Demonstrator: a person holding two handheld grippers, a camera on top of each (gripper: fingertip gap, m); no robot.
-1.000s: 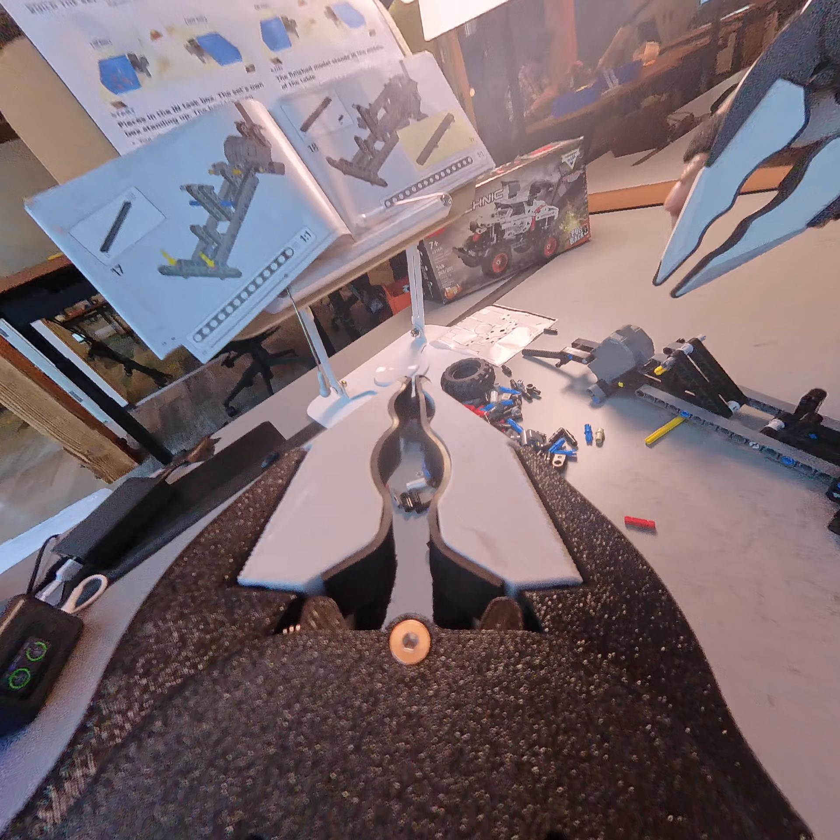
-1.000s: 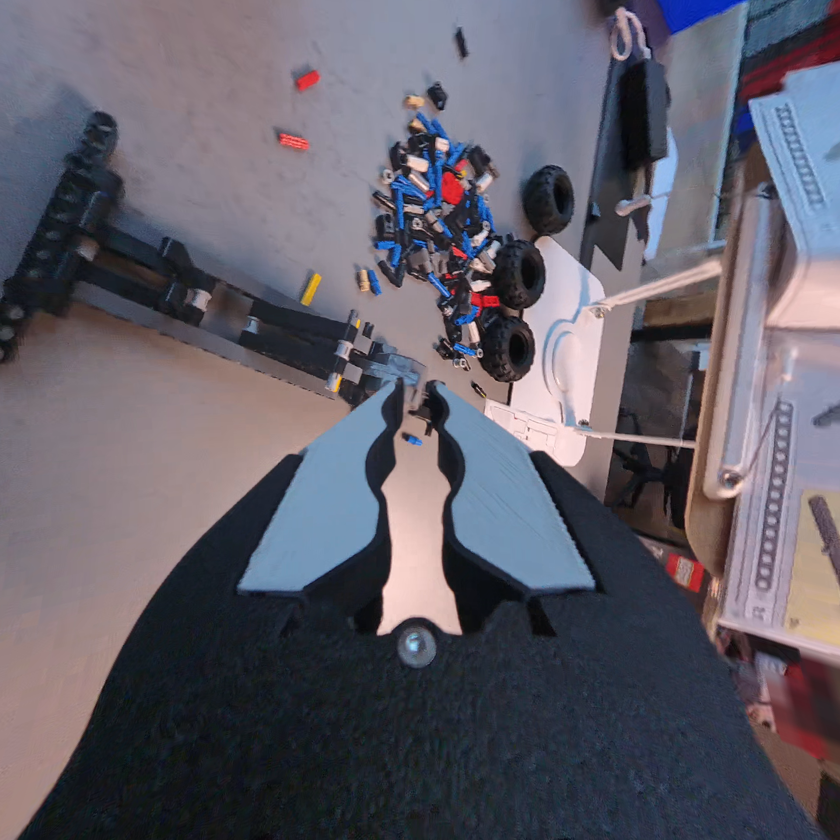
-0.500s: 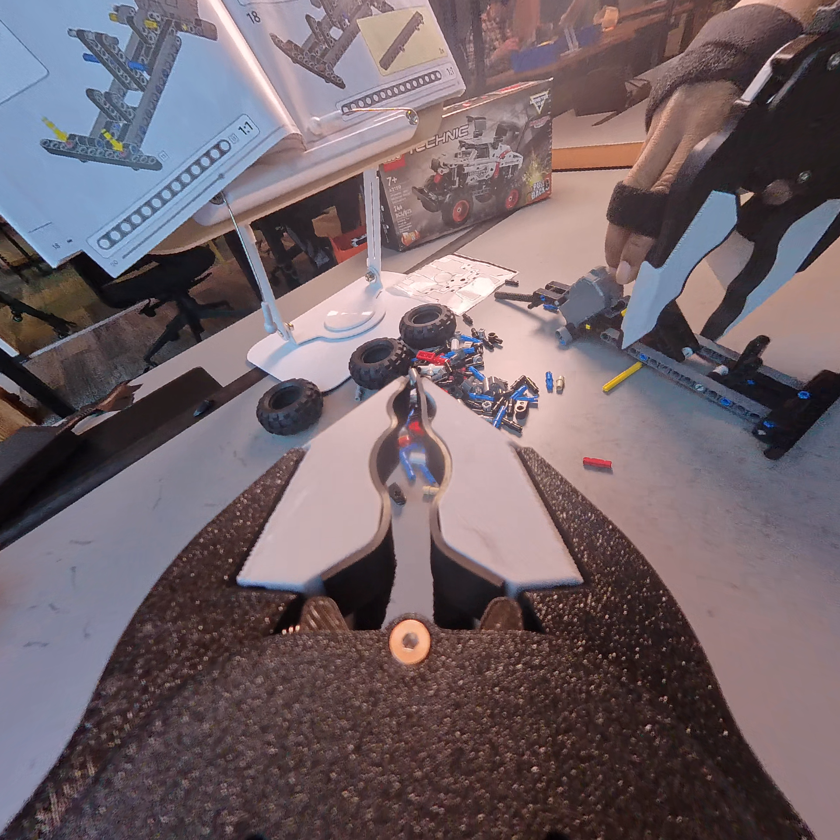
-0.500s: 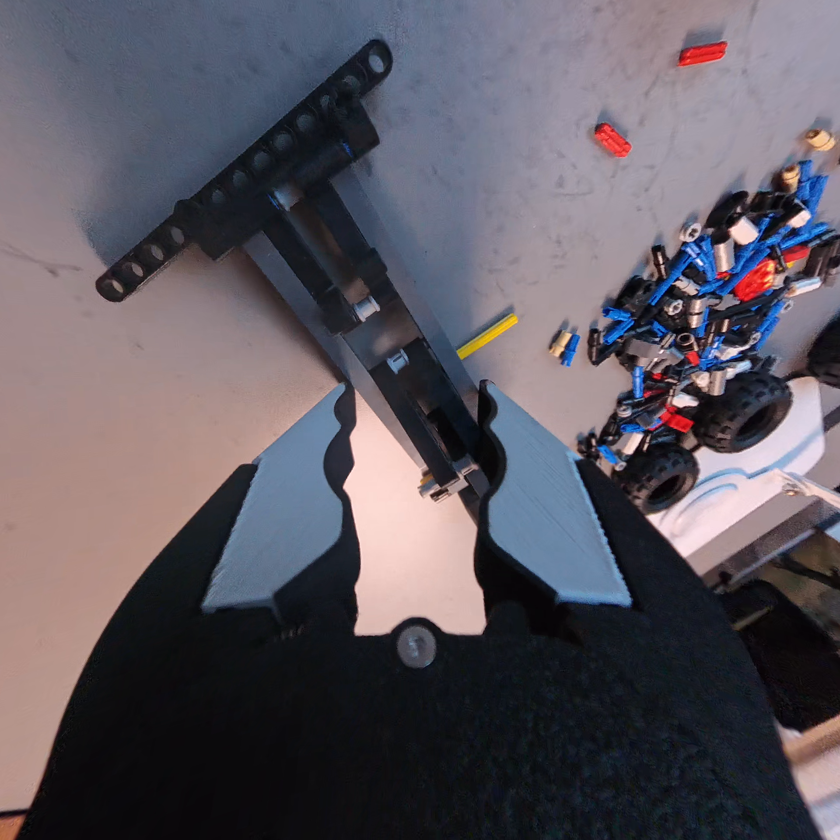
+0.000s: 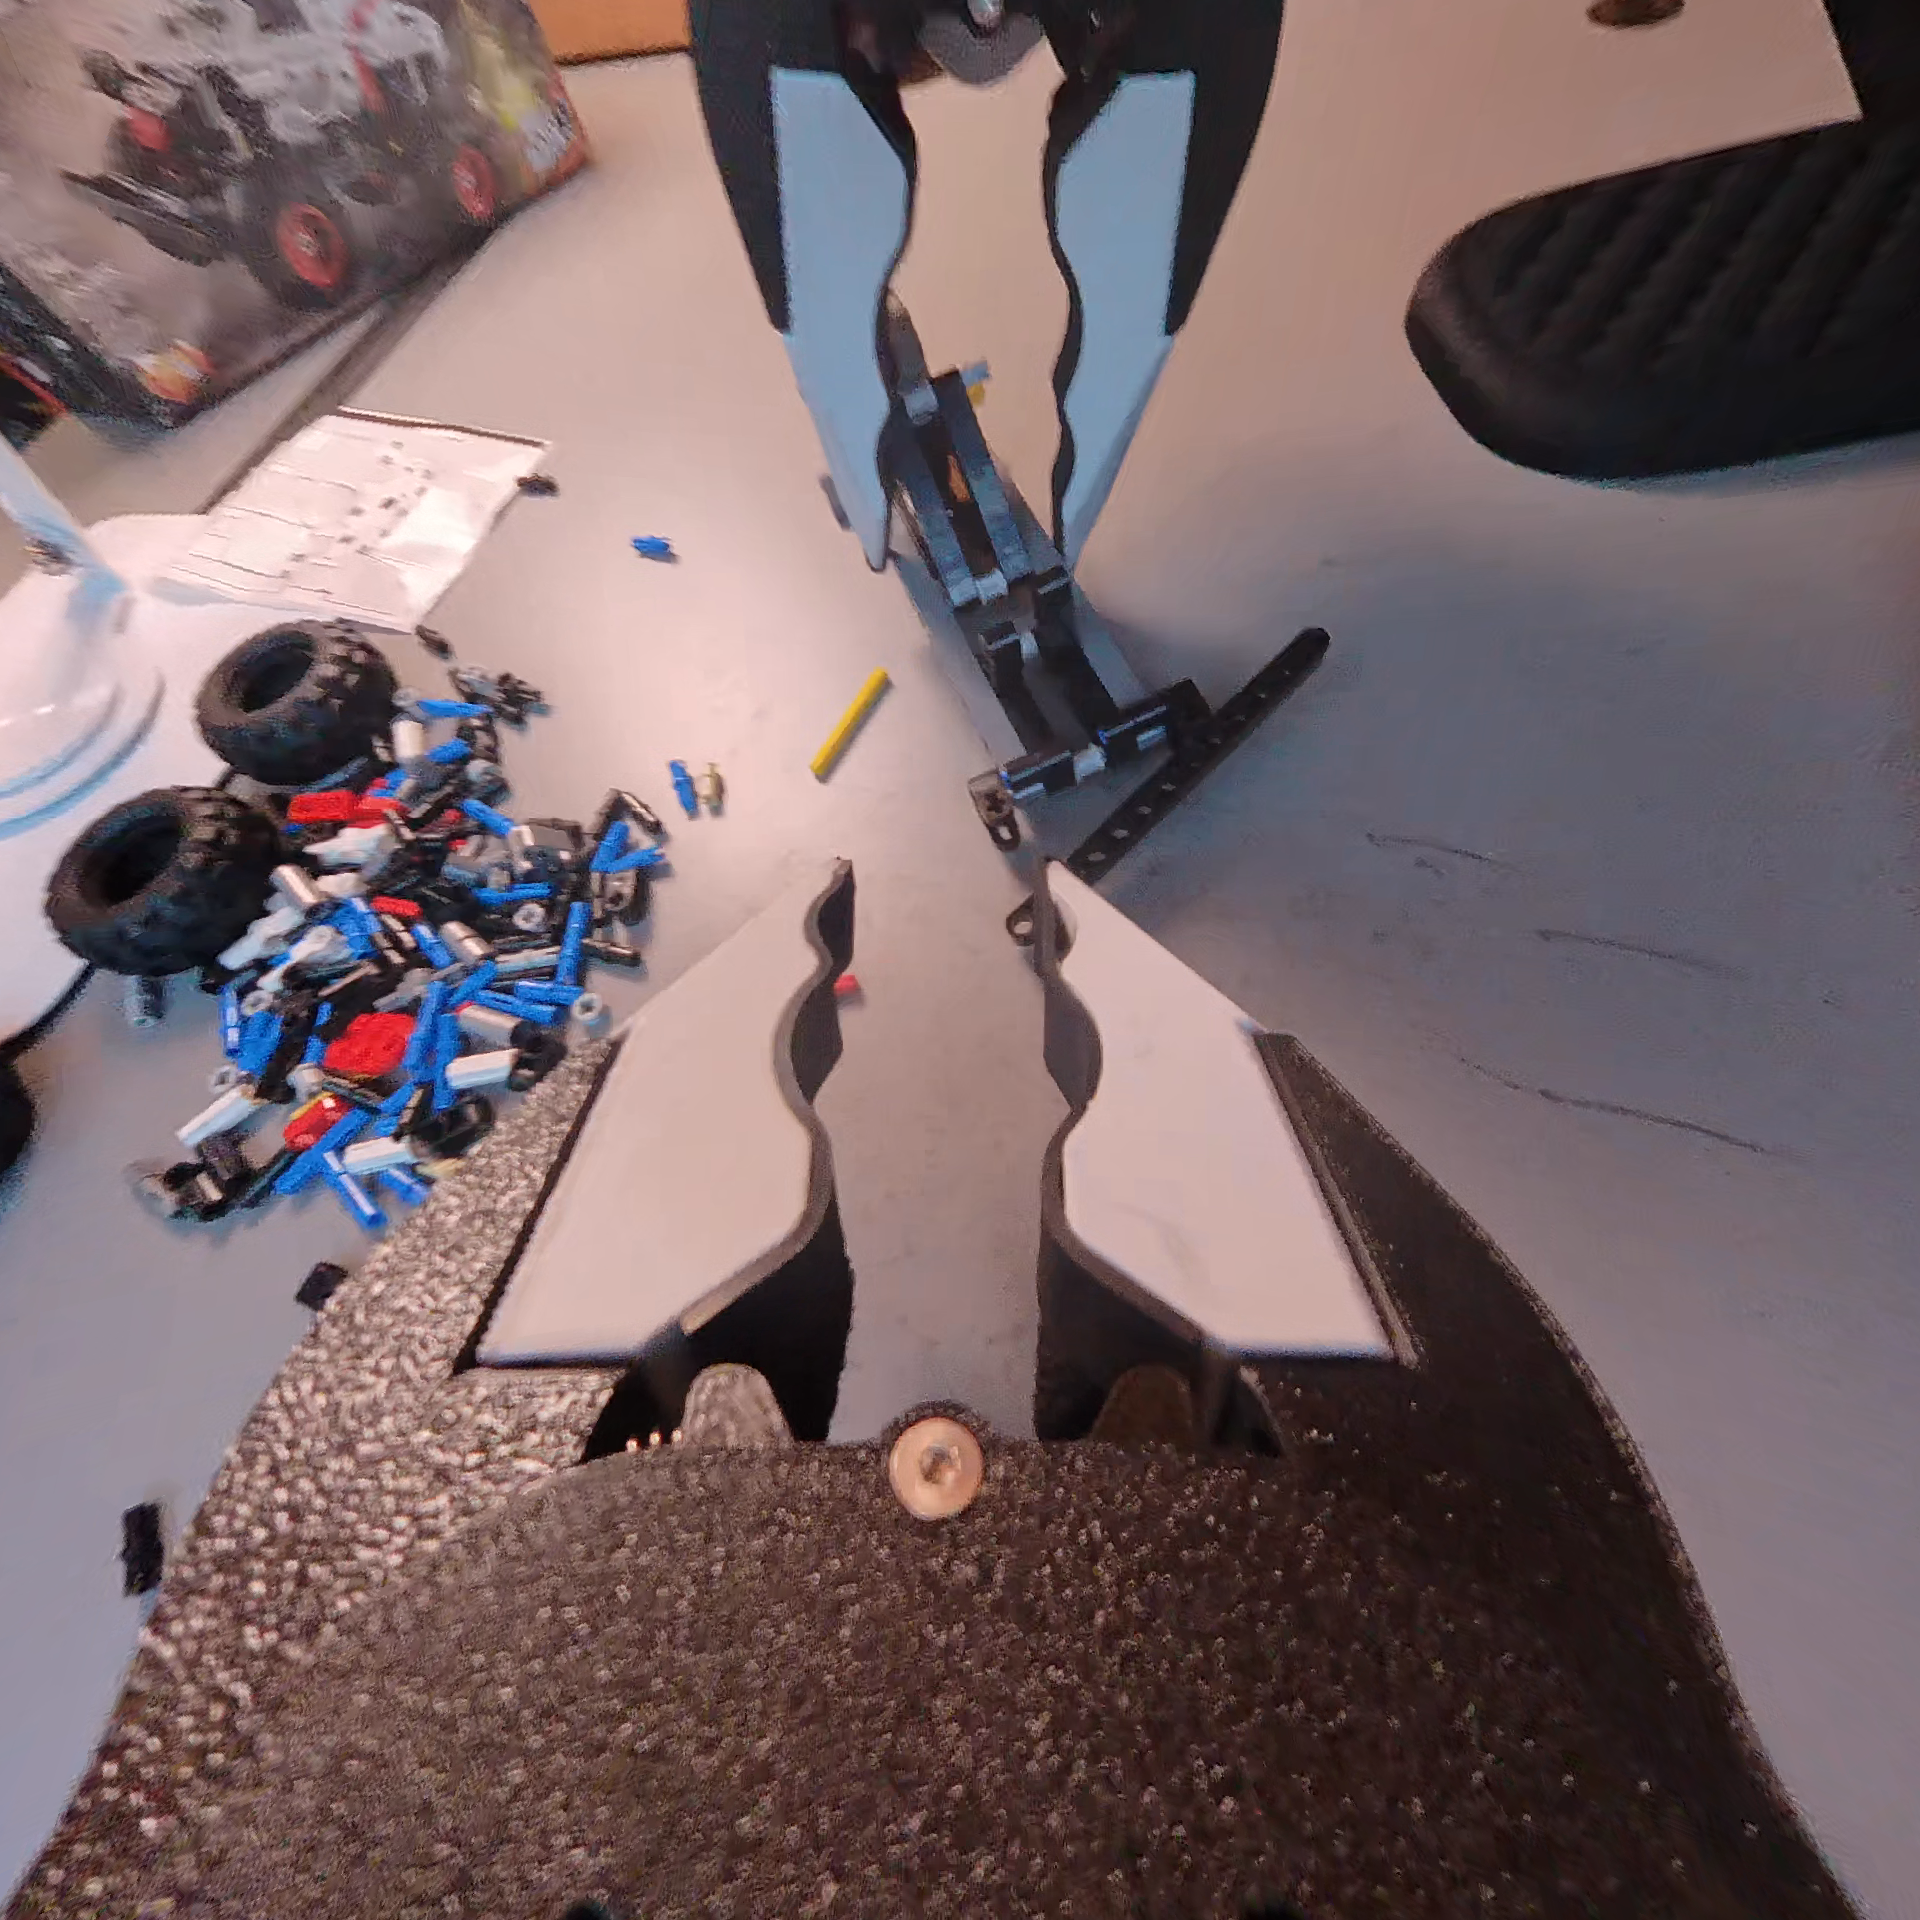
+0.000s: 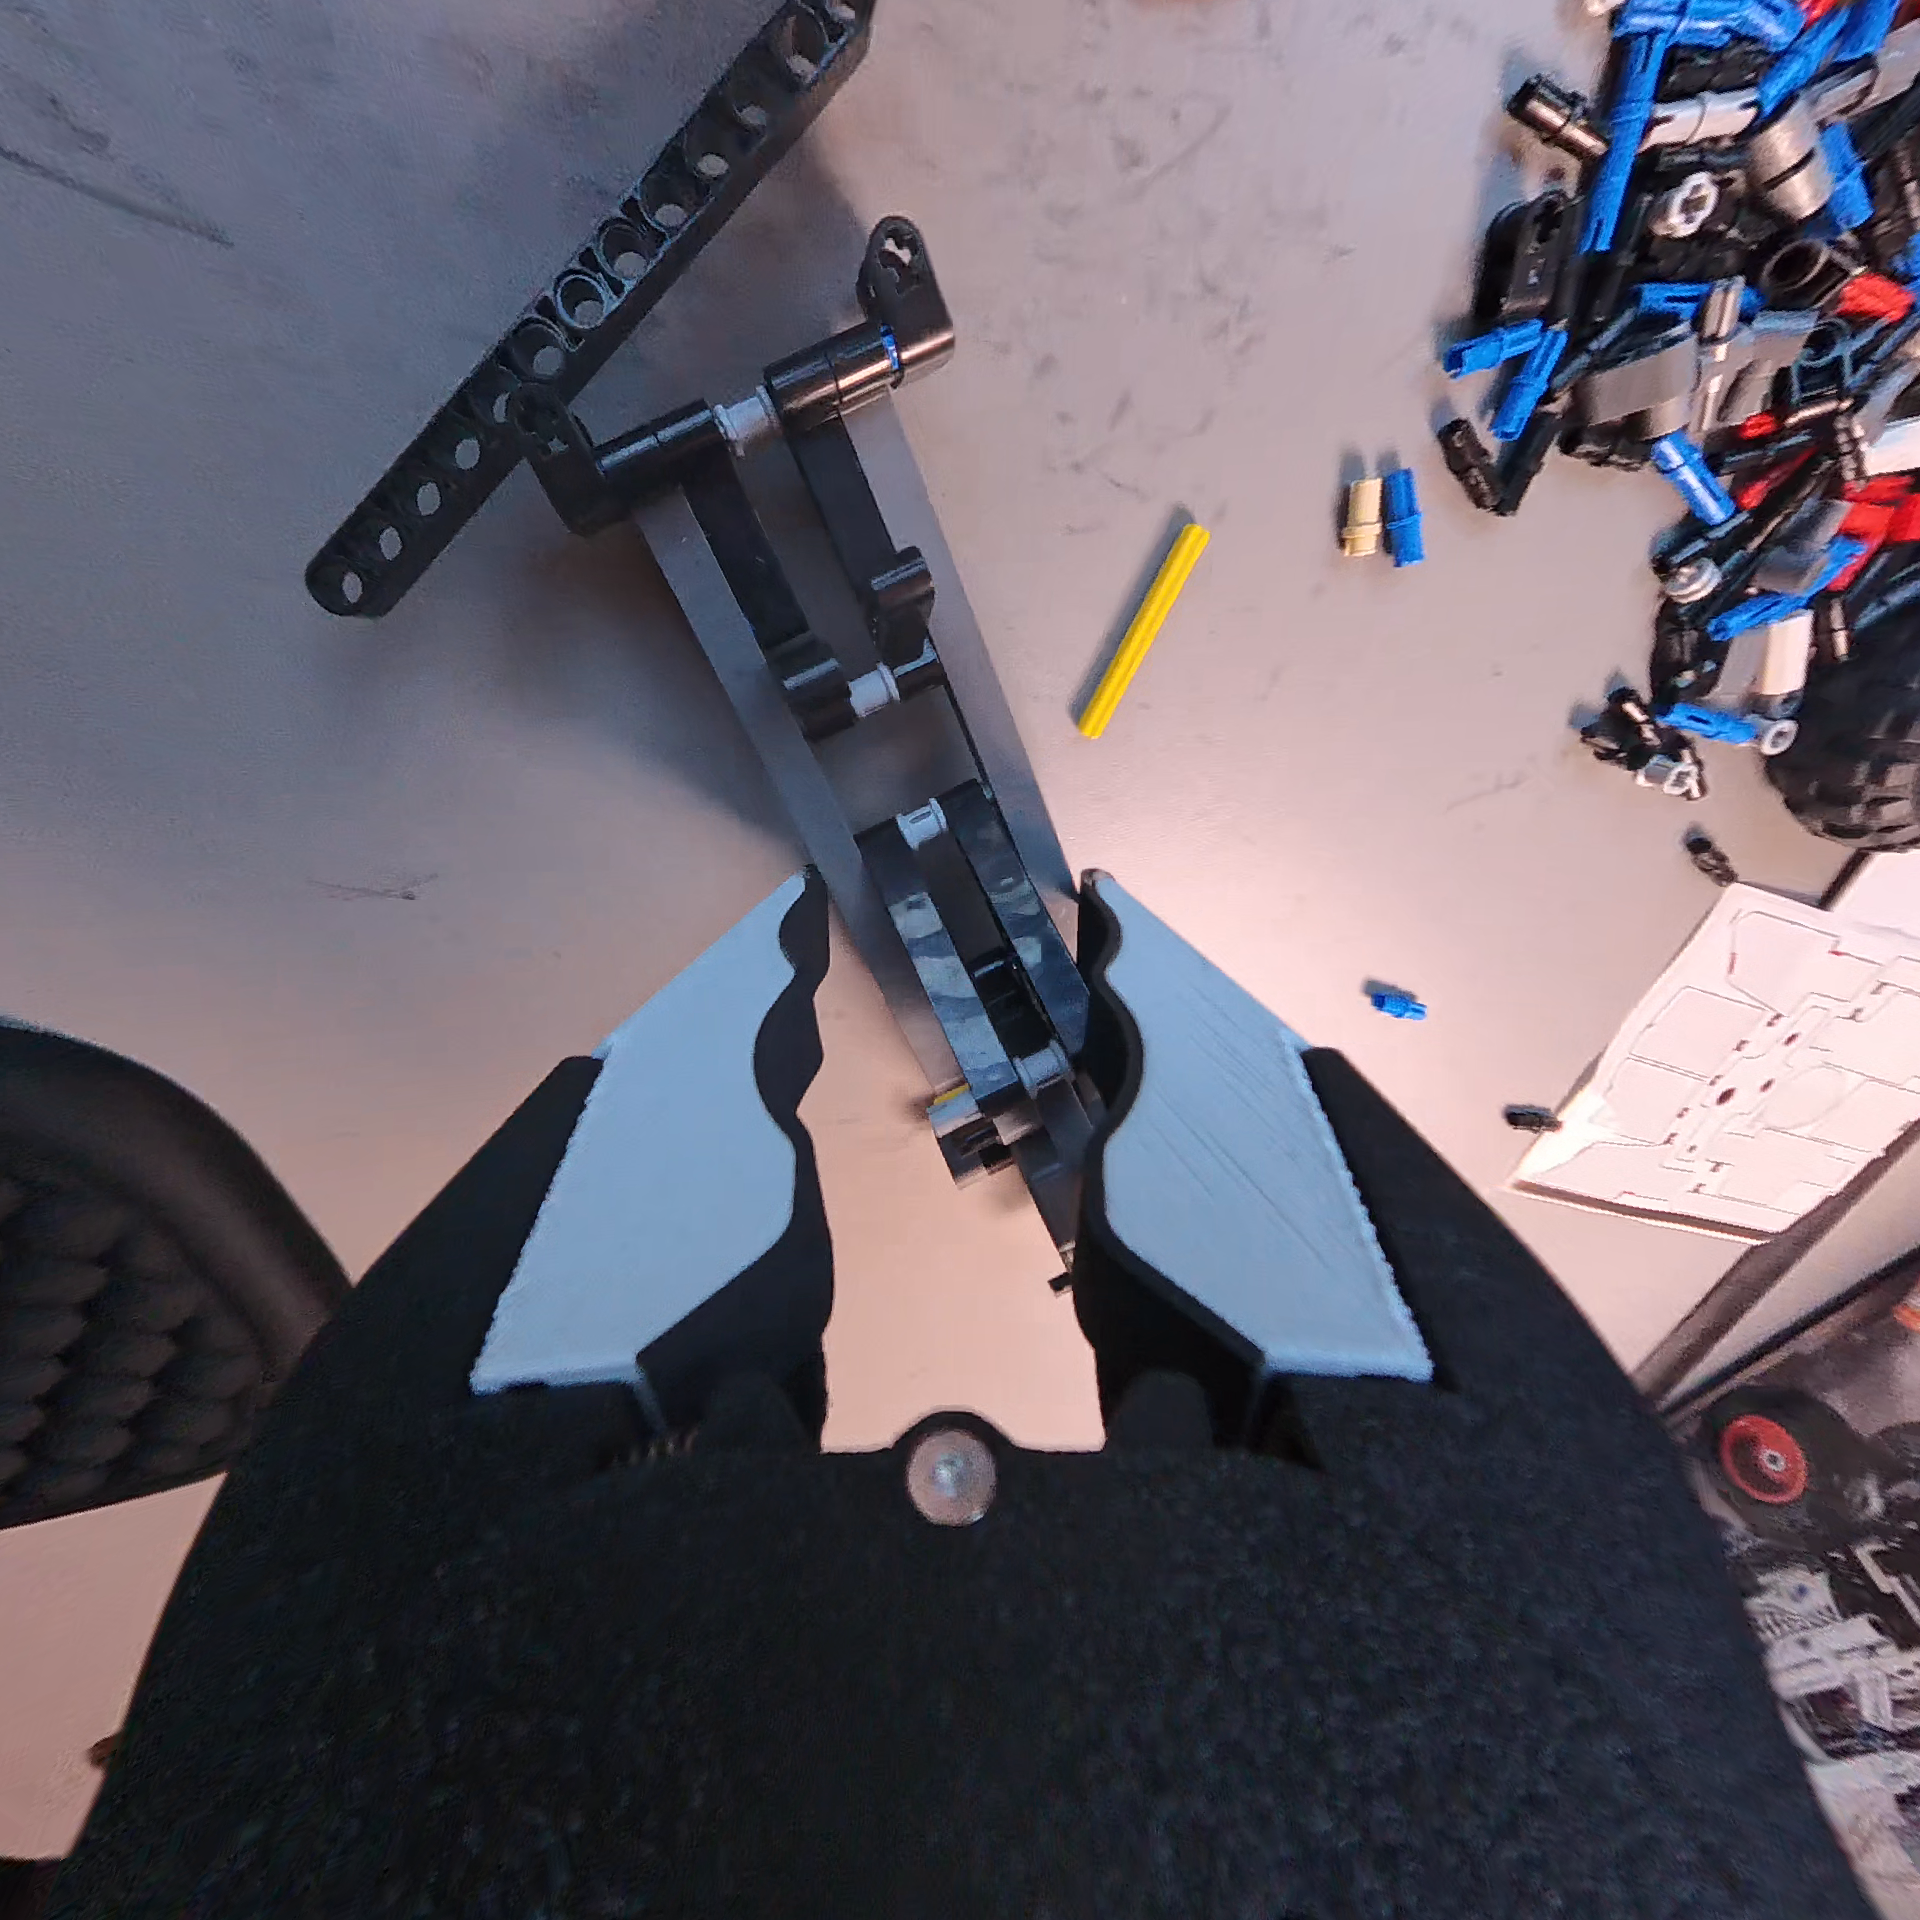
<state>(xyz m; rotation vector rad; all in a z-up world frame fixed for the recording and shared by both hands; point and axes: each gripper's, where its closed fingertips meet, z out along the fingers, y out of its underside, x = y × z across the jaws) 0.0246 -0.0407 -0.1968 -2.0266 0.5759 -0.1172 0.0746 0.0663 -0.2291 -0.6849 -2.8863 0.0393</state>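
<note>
At the left of the left wrist view a parts pile (image 5: pixel 405 987) with two tyres (image 5: pixel 156 873) lies on the grey bench (image 5: pixel 1507 831), a yellow axle (image 5: pixel 850 724) toward centre, and the left claw (image 5: pixel 945 894) hangs at lower centre with fingers apart and empty — its tips just short of the black frame (image 5: pixel 1039 644). At upper centre the right claw (image 5: pixel 971 540) straddles the frame's far end. In the right wrist view that claw (image 6: pixel 945 894) is spread — the frame (image 6: pixel 831 623) between its fingers, against the right one; the axle (image 6: pixel 1143 630) and pile (image 6: pixel 1714 364) lie at right.
</note>
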